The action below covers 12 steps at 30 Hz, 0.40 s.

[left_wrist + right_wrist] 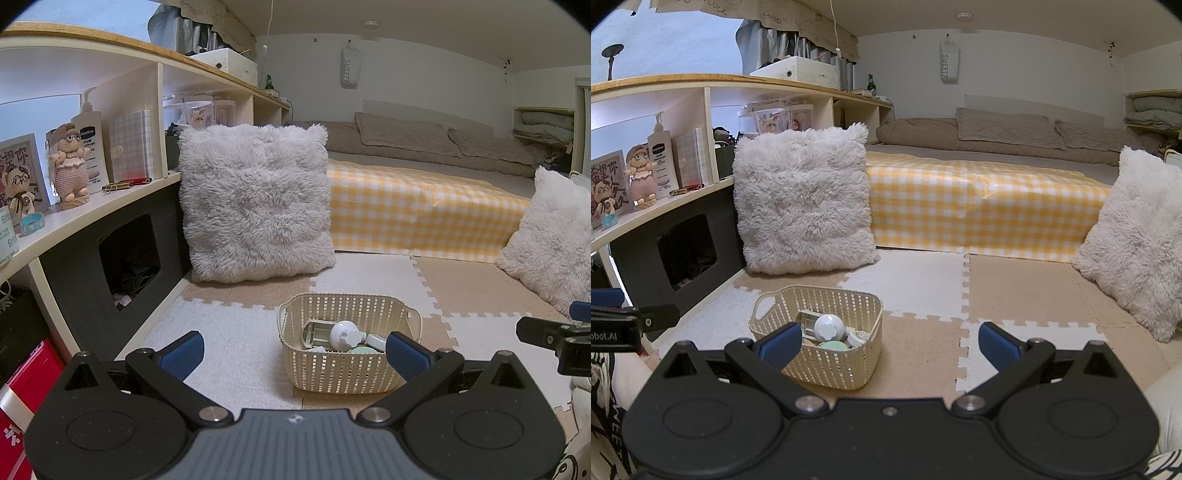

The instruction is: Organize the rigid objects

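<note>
While both grippers are hovering low over the foam floor mat (1015, 288), the left gripper (293, 354) is holding its fingers spread wide with nothing between them, the cream basket (343, 373) sitting just beyond its fingertips. The right gripper (888, 341) is gaping equally wide and empty; the basket (827, 365) is sitting behind its left finger (779, 345), small rigid items (829, 328) lying inside.

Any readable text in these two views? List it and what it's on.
"SWEET7": white hanging pouch on the back wall.
"Vaseline": pump lotion bottle on the shelf; its smaller print is too small to read.
"obot.AI" (start cut off): left gripper body, in the right wrist view.
Chinese characters on the framed picture: too distorted to read reliably.
Handwriting on the paper strip overhead: illegible.
</note>
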Available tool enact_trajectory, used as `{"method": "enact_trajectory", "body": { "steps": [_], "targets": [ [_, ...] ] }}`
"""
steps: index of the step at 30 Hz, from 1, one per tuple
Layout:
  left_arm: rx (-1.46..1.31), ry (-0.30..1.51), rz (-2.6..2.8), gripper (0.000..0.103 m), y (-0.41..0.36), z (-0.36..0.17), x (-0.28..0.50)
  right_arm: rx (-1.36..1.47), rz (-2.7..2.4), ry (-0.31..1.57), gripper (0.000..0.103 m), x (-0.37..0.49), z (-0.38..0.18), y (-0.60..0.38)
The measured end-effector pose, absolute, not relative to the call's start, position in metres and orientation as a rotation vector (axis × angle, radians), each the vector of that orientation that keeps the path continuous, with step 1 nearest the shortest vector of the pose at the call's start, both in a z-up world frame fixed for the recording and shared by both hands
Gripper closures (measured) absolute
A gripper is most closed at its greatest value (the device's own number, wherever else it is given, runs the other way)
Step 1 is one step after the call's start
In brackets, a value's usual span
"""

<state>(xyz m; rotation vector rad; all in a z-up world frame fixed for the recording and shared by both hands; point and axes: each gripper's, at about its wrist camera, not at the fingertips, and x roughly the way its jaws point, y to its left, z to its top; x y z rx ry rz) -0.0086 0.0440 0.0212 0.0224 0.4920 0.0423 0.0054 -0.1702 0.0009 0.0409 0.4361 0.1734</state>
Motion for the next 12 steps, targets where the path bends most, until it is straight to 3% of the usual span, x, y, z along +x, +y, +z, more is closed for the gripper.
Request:
{"method": "enact_trajectory", "body": {
  "steps": [12],
  "targets": [
    [0.023,0.488,0.057,0.0,0.0401,0.0241,-0.0088,0.041,0.174,0.435,0.0,0.0054,0.0011,-0.1698]
  ]
}}
